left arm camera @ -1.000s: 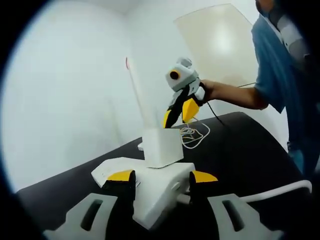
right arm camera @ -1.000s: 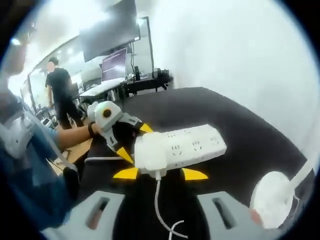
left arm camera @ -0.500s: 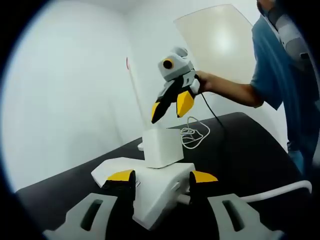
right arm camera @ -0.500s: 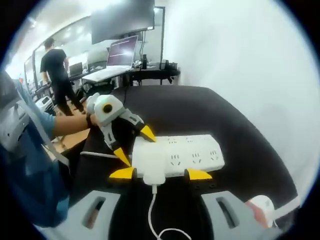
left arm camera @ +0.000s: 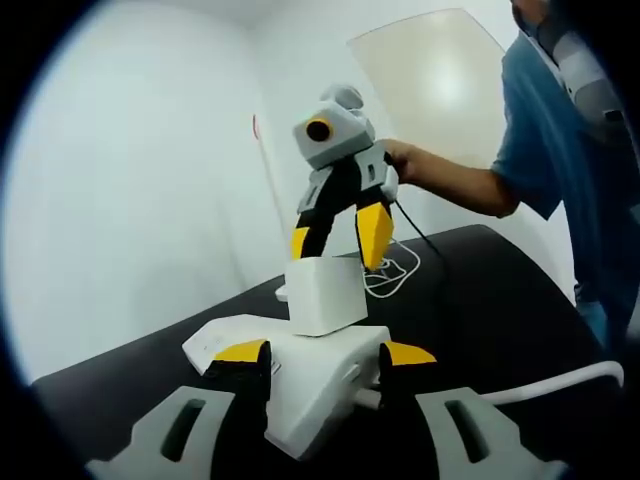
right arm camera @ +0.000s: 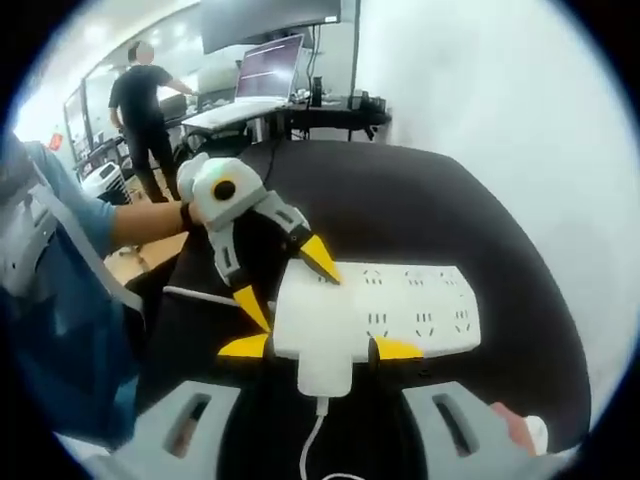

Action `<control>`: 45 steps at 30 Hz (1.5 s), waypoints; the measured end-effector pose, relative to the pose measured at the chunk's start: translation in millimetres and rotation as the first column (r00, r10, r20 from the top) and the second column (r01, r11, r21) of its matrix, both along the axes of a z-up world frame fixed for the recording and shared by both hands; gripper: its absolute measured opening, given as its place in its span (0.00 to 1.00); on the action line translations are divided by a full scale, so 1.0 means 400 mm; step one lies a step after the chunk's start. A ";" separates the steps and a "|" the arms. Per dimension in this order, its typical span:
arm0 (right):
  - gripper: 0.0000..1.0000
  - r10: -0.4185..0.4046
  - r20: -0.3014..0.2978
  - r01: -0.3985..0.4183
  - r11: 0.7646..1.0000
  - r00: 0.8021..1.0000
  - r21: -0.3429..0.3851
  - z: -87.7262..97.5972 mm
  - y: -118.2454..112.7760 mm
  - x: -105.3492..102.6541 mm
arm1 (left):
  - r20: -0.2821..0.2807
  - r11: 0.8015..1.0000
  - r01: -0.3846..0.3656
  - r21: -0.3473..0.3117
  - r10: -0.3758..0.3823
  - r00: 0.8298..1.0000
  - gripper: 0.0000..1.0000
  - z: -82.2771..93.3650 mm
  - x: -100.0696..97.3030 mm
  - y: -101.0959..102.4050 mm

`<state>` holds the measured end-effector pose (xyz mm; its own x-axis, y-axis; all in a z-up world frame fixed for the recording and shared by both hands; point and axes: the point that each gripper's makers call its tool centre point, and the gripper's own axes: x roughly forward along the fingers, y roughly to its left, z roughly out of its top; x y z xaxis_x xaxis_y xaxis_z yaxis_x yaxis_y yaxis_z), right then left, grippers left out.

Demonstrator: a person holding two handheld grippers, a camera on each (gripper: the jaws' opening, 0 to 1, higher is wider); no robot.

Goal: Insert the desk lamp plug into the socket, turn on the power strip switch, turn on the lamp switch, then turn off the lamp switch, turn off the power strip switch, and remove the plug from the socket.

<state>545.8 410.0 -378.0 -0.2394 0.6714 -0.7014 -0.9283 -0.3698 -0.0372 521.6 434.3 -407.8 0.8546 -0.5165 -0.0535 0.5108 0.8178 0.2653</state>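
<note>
A white power strip (left arm camera: 310,385) (right arm camera: 420,305) lies on the black table, and my left gripper (left arm camera: 325,352) (right arm camera: 285,282) is shut on its near end. A boxy white plug (left arm camera: 325,295) (right arm camera: 315,345) sits in the strip's end socket. My right gripper (left arm camera: 337,238) (right arm camera: 320,347) hangs open just above the plug, one yellow tip to each side of it, not touching. The plug's thin cable (right arm camera: 315,450) runs to a loose coil (left arm camera: 390,270). The lamp's slim white stem (left arm camera: 275,190) rises behind the plug. A bit of its base (right arm camera: 525,432) shows low right.
The strip's own thick white cord (left arm camera: 560,385) (right arm camera: 195,296) trails off over the black table (left arm camera: 500,310) (right arm camera: 400,200). A white wall lies close behind. A person in a blue sleeve (left arm camera: 545,130) holds the grippers. Desks with monitors (right arm camera: 270,70) and another person (right arm camera: 145,110) stand far off.
My right gripper has come from behind the plug to just over it, and its jaws have spread wider. The left gripper and the strip have stayed put.
</note>
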 end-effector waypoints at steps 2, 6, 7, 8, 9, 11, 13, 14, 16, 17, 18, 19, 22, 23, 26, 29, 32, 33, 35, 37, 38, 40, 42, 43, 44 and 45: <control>0.39 0.006 0.004 -0.006 1.000 1.000 -0.006 -0.005 0.000 -0.002 | 0.000 1.000 0.000 0.000 0.000 1.000 0.41 0.000 0.000 0.000; 0.39 0.001 0.010 -0.001 1.000 1.000 -0.020 -0.011 0.000 0.001 | 0.000 1.000 0.000 0.000 0.000 1.000 0.41 0.000 0.001 0.001; 0.39 0.003 0.010 -0.002 1.000 1.000 -0.022 -0.013 -0.001 0.000 | 0.000 1.000 0.000 0.000 0.000 1.000 0.41 0.000 0.001 0.001; 0.39 0.004 0.010 -0.004 1.000 1.000 -0.024 -0.015 -0.001 -0.001 | 0.000 1.000 -0.001 0.000 0.001 1.000 0.41 0.000 0.001 0.000; 0.39 0.006 0.008 -0.006 1.000 1.000 -0.028 -0.017 -0.001 -0.003 | 0.000 1.000 -0.001 0.000 0.001 1.000 0.41 0.001 0.001 -0.001; 0.38 0.010 0.010 -0.009 0.999 1.000 -0.038 -0.022 -0.002 -0.005 | 0.000 1.000 -0.001 -0.001 0.001 1.000 0.41 0.001 0.001 0.000; 0.38 0.009 0.022 -0.008 0.999 1.000 -0.050 -0.028 -0.003 0.000 | 0.000 1.000 -0.001 -0.001 0.001 1.000 0.41 0.000 0.002 0.003; 0.37 0.010 0.024 -0.009 0.999 1.000 -0.052 -0.030 -0.003 0.001 | 0.000 1.000 -0.001 -0.001 0.001 1.000 0.41 0.000 0.002 0.003; 0.36 0.008 0.018 -0.007 0.998 1.000 -0.056 -0.032 0.000 0.002 | 0.000 1.000 -0.001 -0.001 0.001 1.000 0.41 0.000 0.002 0.004; 0.35 0.008 0.015 -0.007 0.998 1.000 -0.057 -0.032 0.002 0.001 | 0.000 1.000 -0.001 -0.001 0.001 1.000 0.41 0.000 0.003 0.005; 0.35 0.008 0.013 -0.007 0.998 1.000 -0.059 -0.033 0.004 0.000 | -0.001 1.000 -0.001 -0.001 0.001 1.000 0.41 0.000 0.003 0.004; 0.34 0.009 0.015 -0.008 0.998 1.000 -0.061 -0.034 0.006 0.000 | 0.000 1.000 -0.001 -0.001 0.001 1.000 0.41 0.000 0.003 0.004; 0.33 0.008 0.019 -0.007 0.997 1.000 -0.071 -0.037 0.008 0.004 | 0.000 1.000 0.000 -0.001 0.000 1.000 0.41 0.001 0.002 0.000; 0.33 0.008 0.019 -0.006 0.997 1.000 -0.073 -0.038 0.009 0.007 | 0.000 1.000 0.000 -0.001 0.000 1.000 0.41 0.001 0.002 0.000; 0.31 0.007 0.015 -0.006 0.997 1.000 -0.076 -0.039 0.011 0.006 | 0.000 1.000 -0.001 -0.001 0.001 1.000 0.41 0.002 0.002 -0.003; 0.30 0.010 0.023 -0.008 0.996 1.000 -0.091 -0.046 0.011 0.006 | -0.001 1.000 -0.001 -0.001 0.001 1.000 0.41 0.002 0.001 -0.005; 0.26 0.013 0.029 -0.009 0.993 1.000 -0.116 -0.055 0.010 0.005 | -0.001 1.000 -0.001 -0.001 0.001 1.000 0.41 0.001 0.002 0.000; 0.26 -0.003 0.035 0.007 0.992 0.999 -0.124 -0.055 0.010 0.008 | -0.001 1.000 -0.001 0.000 0.001 1.000 0.41 0.000 0.002 0.004; 0.25 -0.032 0.050 0.039 0.988 0.998 -0.147 -0.056 0.009 0.010 | -0.003 1.000 -0.001 0.002 0.001 1.000 0.41 -0.001 0.003 0.007; 0.25 -0.022 0.068 0.033 0.987 0.997 -0.159 -0.051 0.015 0.005 | -0.006 1.000 0.001 0.004 -0.001 1.000 0.41 -0.002 0.003 0.005; 0.25 -0.030 0.070 0.041 0.985 0.997 -0.166 -0.044 0.022 0.004 | -0.007 1.000 0.001 0.004 -0.001 1.000 0.41 -0.002 0.003 0.005; 0.25 -0.015 0.115 0.040 0.975 0.993 -0.219 -0.039 0.019 0.006 | -0.014 1.000 0.001 0.004 -0.001 1.000 0.42 -0.003 0.004 0.005; 0.25 -0.023 0.142 0.061 0.962 0.990 -0.266 -0.040 0.023 0.003 | -0.020 1.000 -0.002 0.005 0.002 1.000 0.42 -0.004 0.004 0.005; 0.24 -0.015 0.156 0.060 0.956 0.988 -0.287 -0.038 0.027 0.000 | -0.022 1.000 -0.002 0.004 0.002 1.000 0.42 -0.004 0.004 0.005; 0.24 -0.025 0.162 0.073 0.951 0.987 -0.302 -0.035 0.029 0.001 | -0.024 1.000 -0.002 0.006 0.002 1.000 0.42 -0.004 0.005 0.004; 0.24 -0.022 0.169 0.075 0.946 0.985 -0.315 -0.034 0.029 0.000 | -0.024 1.000 -0.002 0.007 0.002 1.000 0.42 -0.004 0.005 0.004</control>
<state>545.7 421.7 -391.5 -0.0784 0.4141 -0.9069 -0.9369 -0.3414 -0.0749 523.5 435.7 -409.4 0.8543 -0.5140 -0.0772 0.5150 0.8172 0.2588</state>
